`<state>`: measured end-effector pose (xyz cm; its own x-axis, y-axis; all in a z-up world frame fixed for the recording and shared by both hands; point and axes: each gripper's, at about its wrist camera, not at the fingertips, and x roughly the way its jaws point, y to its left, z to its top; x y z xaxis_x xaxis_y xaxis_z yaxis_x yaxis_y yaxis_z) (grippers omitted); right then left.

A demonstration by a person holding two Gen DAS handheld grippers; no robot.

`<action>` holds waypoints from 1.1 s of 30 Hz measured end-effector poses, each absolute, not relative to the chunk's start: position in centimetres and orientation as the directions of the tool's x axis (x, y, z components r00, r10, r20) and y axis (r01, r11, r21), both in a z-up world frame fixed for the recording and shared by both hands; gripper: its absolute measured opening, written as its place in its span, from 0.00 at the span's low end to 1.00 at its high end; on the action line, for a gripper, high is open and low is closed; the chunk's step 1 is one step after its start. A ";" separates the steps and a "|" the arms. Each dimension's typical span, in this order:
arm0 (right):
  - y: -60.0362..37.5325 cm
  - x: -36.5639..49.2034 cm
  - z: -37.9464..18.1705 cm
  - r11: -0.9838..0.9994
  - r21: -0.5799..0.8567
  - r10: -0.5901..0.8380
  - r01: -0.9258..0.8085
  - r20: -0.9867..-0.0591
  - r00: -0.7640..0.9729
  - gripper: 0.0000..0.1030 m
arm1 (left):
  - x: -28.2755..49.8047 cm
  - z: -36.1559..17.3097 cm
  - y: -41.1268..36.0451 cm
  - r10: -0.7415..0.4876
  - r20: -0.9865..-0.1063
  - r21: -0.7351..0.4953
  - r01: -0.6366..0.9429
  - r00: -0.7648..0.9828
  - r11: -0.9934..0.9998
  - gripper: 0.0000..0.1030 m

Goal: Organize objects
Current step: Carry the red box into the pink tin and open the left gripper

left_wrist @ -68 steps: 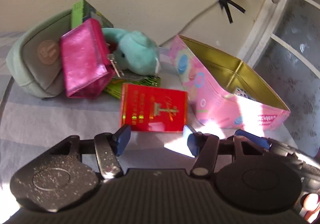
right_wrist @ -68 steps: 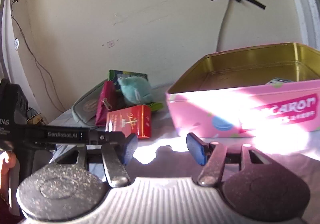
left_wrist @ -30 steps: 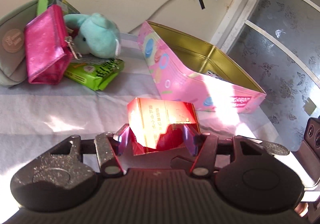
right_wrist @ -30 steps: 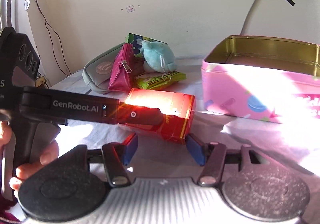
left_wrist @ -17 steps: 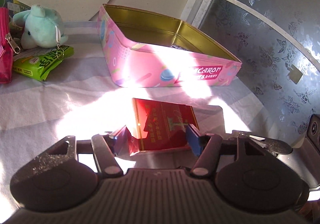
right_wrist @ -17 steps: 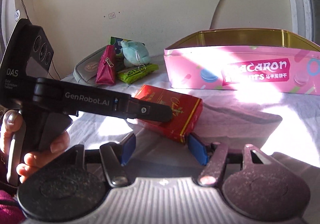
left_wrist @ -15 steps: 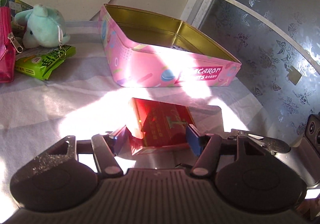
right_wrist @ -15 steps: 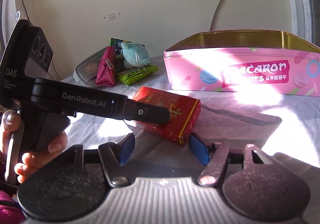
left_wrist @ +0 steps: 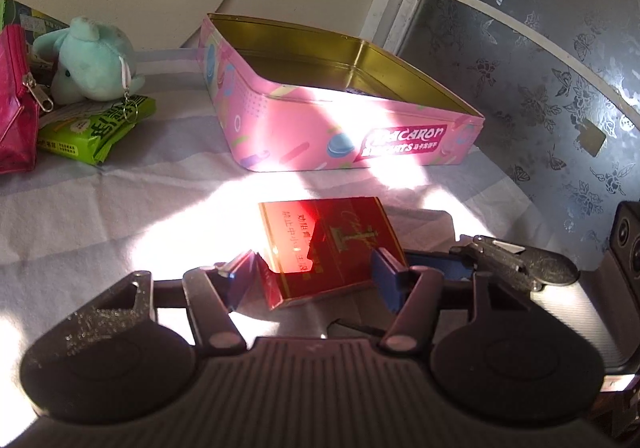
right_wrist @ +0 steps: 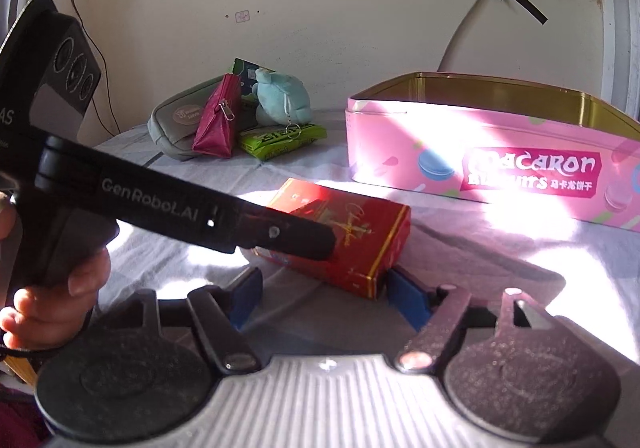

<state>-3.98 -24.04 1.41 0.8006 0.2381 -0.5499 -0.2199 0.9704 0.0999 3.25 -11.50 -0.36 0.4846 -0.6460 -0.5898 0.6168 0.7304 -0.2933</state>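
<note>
A flat red box (left_wrist: 332,248) lies on the cloth in front of the open pink Macaron tin (left_wrist: 340,103). My left gripper (left_wrist: 314,282) has its blue pads on both sides of the box's near end, closed on it. In the right wrist view the red box (right_wrist: 352,236) sits between the left gripper's black finger (right_wrist: 280,232) and my right gripper (right_wrist: 326,298), which is open with its pads just short of the box's near corner. The tin (right_wrist: 500,151) stands at the right.
At the back left lie a grey pouch (right_wrist: 176,123), a magenta zip purse (right_wrist: 216,123), a teal plush toy (right_wrist: 284,97) and a green packet (right_wrist: 280,139). A frosted window (left_wrist: 540,67) is on the right. A wall with taped cable stands behind.
The left gripper carried the red box from the pile at the left to the cloth in front of the tin. The right gripper moved in close to the box's near corner.
</note>
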 end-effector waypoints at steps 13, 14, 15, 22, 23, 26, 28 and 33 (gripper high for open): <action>-25.5 -3.8 6.7 0.980 0.046 0.196 -0.192 -0.352 0.915 0.60 | 4.0 7.6 -13.0 -0.700 -0.418 -0.225 0.681 0.579 0.697 0.62; -26.0 -3.5 7.3 0.983 0.044 0.182 -0.177 -0.333 0.925 0.60 | 4.4 7.9 -13.5 -0.703 -0.415 -0.222 0.685 0.578 0.694 0.62; -26.4 -3.2 7.6 0.985 0.043 0.170 -0.165 -0.320 0.932 0.60 | 4.9 8.2 -14.2 -0.705 -0.412 -0.217 0.689 0.577 0.691 0.62; -30.1 1.1 8.5 0.993 0.073 0.109 -0.091 -0.297 0.949 0.60 | 8.4 8.1 -18.5 -0.687 -0.430 -0.172 0.694 0.586 0.699 0.63; -30.4 1.9 8.2 0.994 0.076 0.102 -0.082 -0.307 0.946 0.60 | 9.0 8.0 -18.9 -0.683 -0.435 -0.173 0.689 0.587 0.703 0.63; -30.9 3.8 7.6 0.994 0.082 0.093 -0.070 -0.322 0.942 0.62 | 10.8 7.4 -20.1 -0.661 -0.458 -0.171 0.671 0.594 0.721 0.63; -31.1 5.1 7.0 0.995 0.084 0.082 -0.056 -0.337 0.938 0.64 | 12.0 6.8 -20.8 -0.644 -0.479 -0.169 0.658 0.596 0.734 0.64; -31.2 7.1 5.2 0.994 0.104 0.059 -0.021 -0.381 0.923 0.65 | 13.1 5.7 -20.5 -0.597 -0.505 -0.176 0.603 0.623 0.778 0.64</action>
<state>7.10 -31.18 5.21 0.9227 0.0594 -0.3809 -0.0210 0.9943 0.1042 13.12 -20.52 5.73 0.6232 -0.5974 -0.5047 0.6031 0.7779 -0.1761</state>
